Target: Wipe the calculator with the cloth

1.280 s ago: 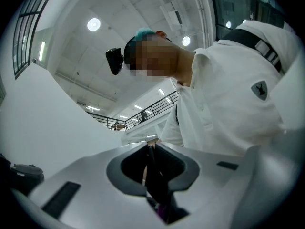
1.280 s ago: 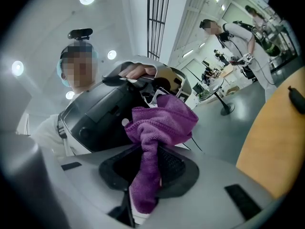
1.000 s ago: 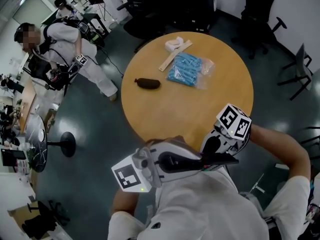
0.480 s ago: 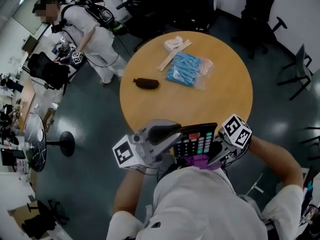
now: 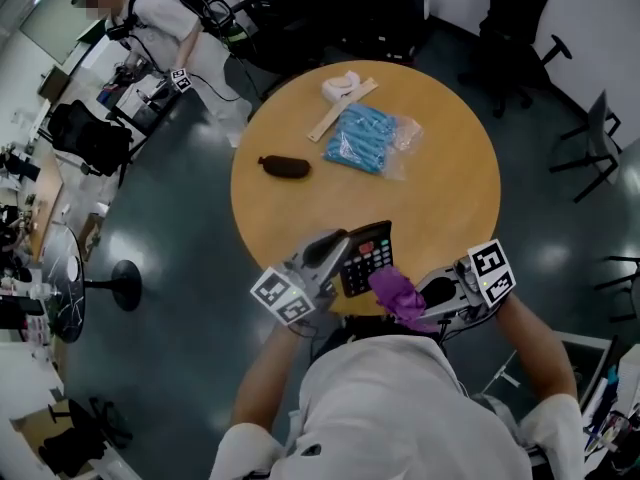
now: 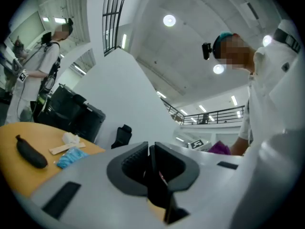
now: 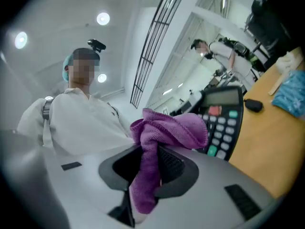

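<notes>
Purple cloth [image 7: 162, 132] is pinched in my right claw [image 7: 151, 171], the calculator [image 5: 366, 257] is clamped by its edge in my left claw [image 6: 151, 168] at the table's [image 5: 440, 178] near rim, and the wiping itself seems not yet begun.

I get bright, even overhead light in my head view, with soft sheen on the glossy dark grey floor [image 5: 555, 258] and barely a shadow on the round pale wooden table [image 5: 450, 198]. Both gripper views bulge hard and go black in the corners, and round white ceiling lamps [image 6: 169, 20] blow out at the left view's top. In the right view the purple microfibre cloth [image 7: 162, 128] and black desk calculator [image 7: 224, 123] look sharp, while the upper right washes out.
</notes>
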A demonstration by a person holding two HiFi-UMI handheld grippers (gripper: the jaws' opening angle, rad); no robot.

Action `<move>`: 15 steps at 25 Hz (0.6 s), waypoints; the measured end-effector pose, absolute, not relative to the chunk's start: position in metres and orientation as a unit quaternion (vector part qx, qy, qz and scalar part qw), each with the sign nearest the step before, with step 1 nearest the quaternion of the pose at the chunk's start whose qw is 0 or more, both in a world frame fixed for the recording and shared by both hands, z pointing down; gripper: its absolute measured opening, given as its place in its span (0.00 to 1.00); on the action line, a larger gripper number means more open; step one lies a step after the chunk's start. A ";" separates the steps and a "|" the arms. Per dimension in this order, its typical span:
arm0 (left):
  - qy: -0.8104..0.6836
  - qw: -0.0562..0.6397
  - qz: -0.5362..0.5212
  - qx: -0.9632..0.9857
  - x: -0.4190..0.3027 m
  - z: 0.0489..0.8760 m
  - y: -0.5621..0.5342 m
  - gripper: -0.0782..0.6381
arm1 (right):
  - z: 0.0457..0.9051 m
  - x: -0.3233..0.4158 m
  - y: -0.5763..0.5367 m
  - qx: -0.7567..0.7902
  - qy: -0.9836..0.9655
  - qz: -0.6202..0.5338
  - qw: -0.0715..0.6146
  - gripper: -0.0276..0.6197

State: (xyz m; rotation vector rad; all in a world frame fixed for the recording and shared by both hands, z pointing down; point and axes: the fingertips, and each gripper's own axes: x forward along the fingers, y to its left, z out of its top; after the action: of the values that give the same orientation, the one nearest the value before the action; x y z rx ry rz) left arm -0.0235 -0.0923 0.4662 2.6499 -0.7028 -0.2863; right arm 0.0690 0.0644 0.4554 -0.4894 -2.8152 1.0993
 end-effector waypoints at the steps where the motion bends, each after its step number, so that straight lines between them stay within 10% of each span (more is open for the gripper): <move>1: -0.266 0.201 -0.089 0.939 -0.024 0.483 -0.097 0.18 | 0.454 0.074 0.055 -0.133 -0.925 0.354 0.021 0.19; 15: -0.367 0.318 0.022 0.874 -0.019 0.669 -0.118 0.18 | 0.577 0.142 -0.065 0.395 -0.870 0.287 0.068 0.19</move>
State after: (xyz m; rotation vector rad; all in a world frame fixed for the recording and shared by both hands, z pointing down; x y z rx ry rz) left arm -0.0193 -0.1177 0.6688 2.3001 -0.9644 0.0572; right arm 0.1424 -0.0648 0.5772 1.1910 -2.6211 0.8634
